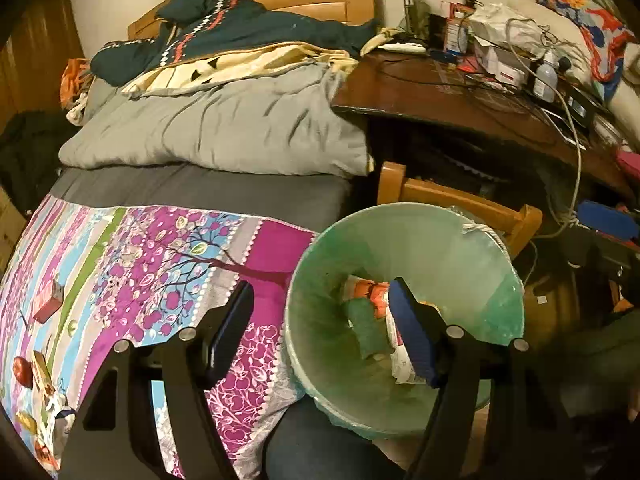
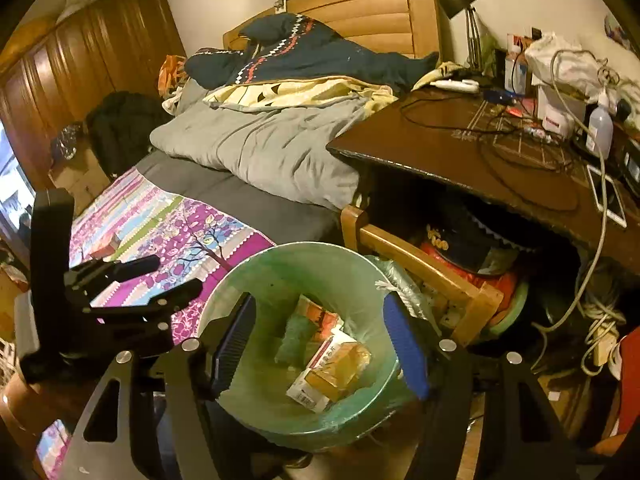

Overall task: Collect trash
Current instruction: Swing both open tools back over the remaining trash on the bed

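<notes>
Several pieces of trash, among them a flattened carton [image 2: 330, 372] and a green wrapper [image 2: 294, 338], lie at the bottom of the green-lined wastebasket [image 2: 280, 268], which stands on the floor between the bed and a wooden chair [image 2: 420, 264]. Right gripper [image 2: 320, 344] hangs above the basket's mouth, jaws spread, nothing between them. Left gripper [image 1: 324, 326] straddles the basket's rim beside the floral bedsheet [image 1: 160, 248], likewise spread and empty. A cluttered desk [image 2: 440, 140] stands behind.
</notes>
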Available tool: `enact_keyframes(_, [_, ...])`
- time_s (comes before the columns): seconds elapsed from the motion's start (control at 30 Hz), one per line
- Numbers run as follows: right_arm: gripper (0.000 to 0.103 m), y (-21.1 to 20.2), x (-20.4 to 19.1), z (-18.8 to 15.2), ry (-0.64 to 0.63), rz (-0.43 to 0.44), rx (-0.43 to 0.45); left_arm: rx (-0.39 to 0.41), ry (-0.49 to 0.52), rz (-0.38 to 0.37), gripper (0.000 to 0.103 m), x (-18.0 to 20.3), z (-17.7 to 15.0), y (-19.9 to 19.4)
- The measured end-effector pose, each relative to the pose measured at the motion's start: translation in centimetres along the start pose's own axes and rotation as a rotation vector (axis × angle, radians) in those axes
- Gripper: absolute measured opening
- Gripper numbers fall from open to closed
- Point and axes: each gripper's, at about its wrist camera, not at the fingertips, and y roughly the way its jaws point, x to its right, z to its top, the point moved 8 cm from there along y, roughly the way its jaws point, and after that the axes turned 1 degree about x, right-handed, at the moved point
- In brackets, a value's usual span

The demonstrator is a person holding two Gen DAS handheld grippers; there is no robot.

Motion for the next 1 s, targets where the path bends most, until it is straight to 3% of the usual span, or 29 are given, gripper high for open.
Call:
enact_keyframes(0.27, [0.074, -0.2, -0.9, -0.2, -0.06, -0.058, 0.025, 0.019, -0.035, 0.022, 0.07, -1.2, -0.2, -0.8])
enact_keyframes(0.33, [0.08, -0.4, -1.1, -0.1, -0.068, -0.067, 0.038, 0.022, -0.042, 0.025, 0.07, -1.5, -0.4, -1.1])
enact_keyframes(0.47, [0.08, -0.5, -2.1, 0.3, -0.084, -0.077, 0.076, 0.042, -0.084, 0.052, 0.078, -2.9, -1.4, -1.8])
enact_keyframes(0.7, [0.08, -1.2, -6.0, 1.6, -0.152, -0.068, 0.188, 0.078, -0.178, 0.187, 0.078, -8.4, -4.3, -3.7])
enact_keyframes(0.8, [0.08, -0.9, -8.9, 1.9, -0.195, -0.031, 0.214, 0.087, -0.255, 0.245, 0.078, -11.9, -6.1, -4.9])
enact_keyframes(1.0, [0.08, 1.8, -18.5, 1.2, -0.26, 0.156, 0.165, 0.06, -0.464, 0.373, 0.078, -20.2, -12.2, -7.8])
